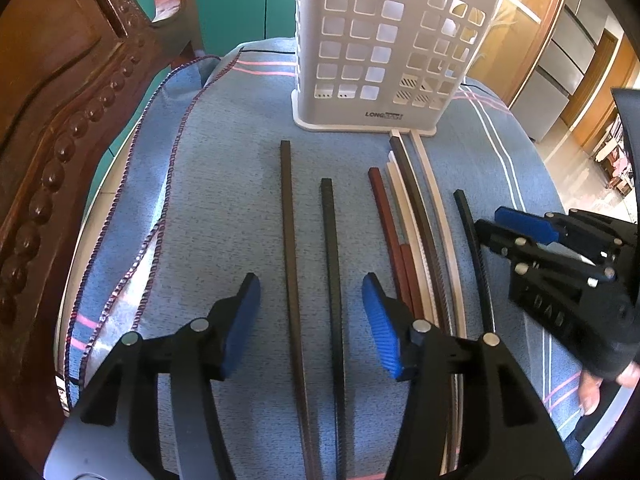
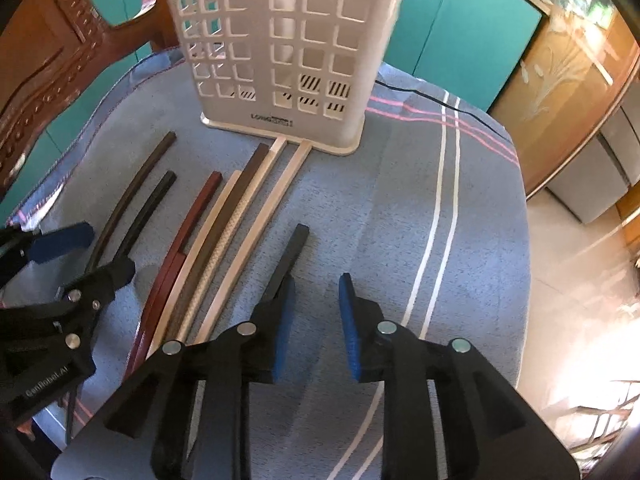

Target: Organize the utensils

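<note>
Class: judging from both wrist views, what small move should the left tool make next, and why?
Probably lower and close the left tool on one of the two dark chopsticks lying between its open blue pads; the white perforated plastic utensil holder stands empty behind them.

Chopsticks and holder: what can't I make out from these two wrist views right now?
- Chopsticks' near ends: both views, hidden under the gripper bodies.
- Holder top and contents: both views, cut off by the upper frame edge.
- Black chopstick near the right gripper: right view, its lower part is hidden behind one finger.
</note>
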Demonstrator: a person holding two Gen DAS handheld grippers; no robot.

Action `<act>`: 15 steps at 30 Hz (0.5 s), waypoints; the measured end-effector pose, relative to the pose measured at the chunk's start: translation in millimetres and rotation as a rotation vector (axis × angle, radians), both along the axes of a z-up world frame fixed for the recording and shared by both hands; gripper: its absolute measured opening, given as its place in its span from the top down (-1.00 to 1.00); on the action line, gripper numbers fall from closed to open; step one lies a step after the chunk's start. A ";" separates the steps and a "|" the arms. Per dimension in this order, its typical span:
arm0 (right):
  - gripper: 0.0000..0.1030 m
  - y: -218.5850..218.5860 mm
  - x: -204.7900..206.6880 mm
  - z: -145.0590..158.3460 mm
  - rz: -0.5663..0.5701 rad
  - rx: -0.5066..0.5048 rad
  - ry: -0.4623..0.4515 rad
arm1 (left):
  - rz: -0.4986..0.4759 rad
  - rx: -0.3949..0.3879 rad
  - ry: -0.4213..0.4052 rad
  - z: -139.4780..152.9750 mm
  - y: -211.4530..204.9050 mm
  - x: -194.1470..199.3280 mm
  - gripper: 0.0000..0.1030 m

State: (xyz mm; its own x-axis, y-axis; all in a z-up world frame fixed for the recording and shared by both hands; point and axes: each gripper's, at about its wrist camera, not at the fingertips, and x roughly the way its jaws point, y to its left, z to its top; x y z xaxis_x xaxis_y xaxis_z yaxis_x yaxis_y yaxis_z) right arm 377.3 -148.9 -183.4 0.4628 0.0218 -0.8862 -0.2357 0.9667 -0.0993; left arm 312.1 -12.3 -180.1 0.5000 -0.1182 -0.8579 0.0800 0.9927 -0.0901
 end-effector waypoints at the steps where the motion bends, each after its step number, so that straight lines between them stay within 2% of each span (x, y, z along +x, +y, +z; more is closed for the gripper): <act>1: 0.49 -3.1 2.1 1.2 -0.020 0.014 0.004 | -0.002 -0.001 0.000 -0.1 -0.4 0.3 -0.07; 4: 0.45 -9.6 8.2 6.1 -0.045 0.089 0.024 | -0.002 -0.001 0.001 -0.3 -0.2 0.7 -0.11; 6: 0.34 -10.4 10.6 6.8 -0.036 0.157 0.055 | -0.002 0.000 0.001 -0.7 -0.5 1.1 -0.12; 10: 0.34 4.3 11.7 1.5 -0.020 0.115 0.060 | -0.006 0.003 0.001 -1.1 -0.9 2.3 -0.13; 15: 0.34 2.6 18.3 11.1 -0.072 0.145 0.030 | 0.001 -0.002 0.002 -1.4 1.8 3.1 -0.14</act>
State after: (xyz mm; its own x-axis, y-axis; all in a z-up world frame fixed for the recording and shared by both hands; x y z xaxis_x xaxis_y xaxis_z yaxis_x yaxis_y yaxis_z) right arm 395.6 -146.3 -172.4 0.4408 0.1180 -0.8898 -0.1659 0.9850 0.0485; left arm 315.2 -10.5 -181.4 0.4987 -0.1195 -0.8585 0.0791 0.9926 -0.0922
